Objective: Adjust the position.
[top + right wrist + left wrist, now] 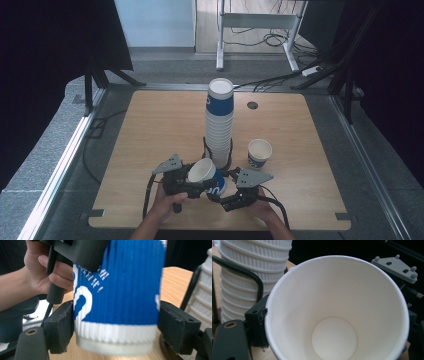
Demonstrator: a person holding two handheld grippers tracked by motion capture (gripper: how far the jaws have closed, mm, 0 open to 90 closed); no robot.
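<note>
Left fingers (192,186) closing at cup (204,172) rim, pad at rim's outside (grip not confirmed). Cup tilted, mouth toward me, off table (150,130), just before stack (220,122). Right fingers (222,192) clamped across cup's base, axis running left-up to right-down between both hands.

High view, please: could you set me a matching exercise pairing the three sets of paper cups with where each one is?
1. tall stack of cups
2. single cup
3. tilted cup

A. lifted, near the front edge of the table
B. in a black wire holder, mid-table
C. upright on the table, right of the stack

Pairs: 1-B, 2-C, 3-A
</note>
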